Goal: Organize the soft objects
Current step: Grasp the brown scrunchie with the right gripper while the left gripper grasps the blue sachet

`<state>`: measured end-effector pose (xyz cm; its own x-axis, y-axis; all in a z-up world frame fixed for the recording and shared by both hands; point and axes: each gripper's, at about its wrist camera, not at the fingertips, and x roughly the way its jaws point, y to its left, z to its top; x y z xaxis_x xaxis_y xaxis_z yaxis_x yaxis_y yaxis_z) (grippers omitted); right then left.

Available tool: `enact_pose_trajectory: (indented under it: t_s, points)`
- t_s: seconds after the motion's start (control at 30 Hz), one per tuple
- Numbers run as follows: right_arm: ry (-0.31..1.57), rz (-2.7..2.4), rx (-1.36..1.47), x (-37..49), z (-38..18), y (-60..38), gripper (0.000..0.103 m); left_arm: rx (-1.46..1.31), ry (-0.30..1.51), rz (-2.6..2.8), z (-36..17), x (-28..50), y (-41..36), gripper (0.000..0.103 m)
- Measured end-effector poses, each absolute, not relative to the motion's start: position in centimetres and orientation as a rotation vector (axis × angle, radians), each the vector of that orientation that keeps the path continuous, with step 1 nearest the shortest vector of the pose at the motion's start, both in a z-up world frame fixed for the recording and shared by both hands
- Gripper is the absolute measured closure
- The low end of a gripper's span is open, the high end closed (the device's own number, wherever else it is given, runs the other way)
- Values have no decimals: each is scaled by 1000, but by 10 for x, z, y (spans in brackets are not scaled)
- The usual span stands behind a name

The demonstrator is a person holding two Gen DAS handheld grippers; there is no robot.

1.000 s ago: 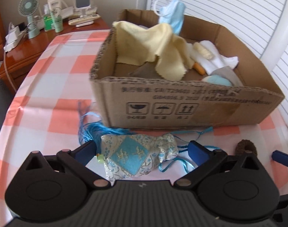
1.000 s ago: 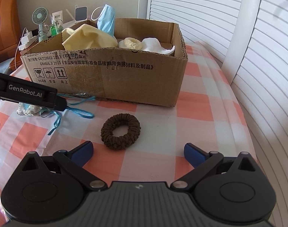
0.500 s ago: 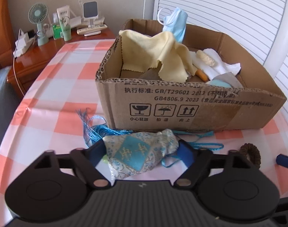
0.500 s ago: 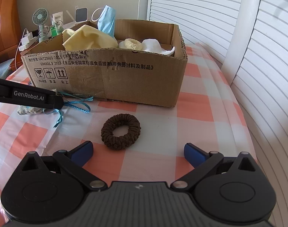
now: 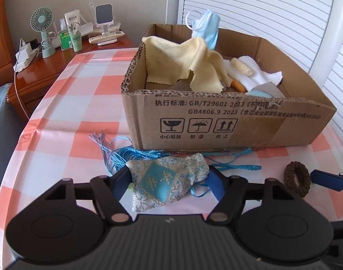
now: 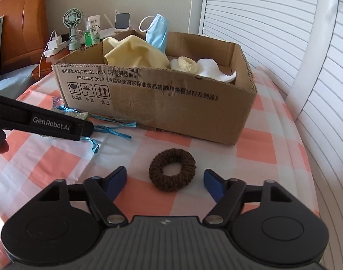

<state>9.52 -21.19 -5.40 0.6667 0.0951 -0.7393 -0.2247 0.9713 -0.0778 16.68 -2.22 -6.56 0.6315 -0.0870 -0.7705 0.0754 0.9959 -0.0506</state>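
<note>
The left tongs [image 5: 169, 180] are closing on a brocade pouch [image 5: 164, 180], patterned in pale blue and silver; both blue pads press its sides, and it lies on the checked surface [image 5: 65, 103] just in front of the cardboard box [image 5: 216, 123]. Blue tassel cords [image 5: 126, 153] trail from the pouch toward the box's front wall. The right tongs [image 6: 165, 177] are also closing, with a brown knitted hair tie [image 6: 172, 172] lying flat on the surface between the pads; a gap shows on each side, so nothing is gripped. The box holds a yellow cloth [image 5: 182, 63], white fabric [image 5: 254, 72] and a blue face mask [image 5: 207, 29] draped over its far wall. A wooden nightstand [image 5: 47, 67] behind the surface carries a small green fan [image 5: 43, 29].
</note>
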Motion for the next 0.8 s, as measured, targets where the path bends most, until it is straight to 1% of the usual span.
enact_pose_trajectory:
  t_s: [0.03,0.13,0.17,0.2,0.37,0.43,0.57,0.6,0.63,0.67,0.7,0.8]
  points:
    - [820,183,-168,97,-53,-211,32,-13,882,-93,-66,167,-22,32]
    - [812,167,-167,101,-53,-210,44,-9,881,-93,-66,167,-22,31]
    - [809,161,-167,101,-52,-210,52,-9,880,-94,-66,167,-23,31]
    - [808,159,-167,102,-52,-209,56,-8,879,-94,-66,167,-23,31]
    - [798,141,-196,102,-52,-205,63,1,875,-109,-66,166,-22,33]
    - [799,144,-205,100,-52,-205,63,13,872,-130,-66,165,-22,36]
    - [803,150,-201,97,-51,-209,61,68,860,-215,-65,159,-26,36]
    - [805,146,-194,97,-50,-210,61,81,859,-207,-65,158,-26,33]
    - [807,148,-186,97,-51,-212,60,85,861,-200,-65,158,-27,28]
    - [808,148,-178,98,-51,-213,57,80,863,-193,-65,157,-27,24]
    - [809,146,-173,98,-51,-213,56,69,865,-180,-66,157,-27,17]
    - [806,149,-167,99,-52,-213,55,32,878,-149,-68,158,-26,16]
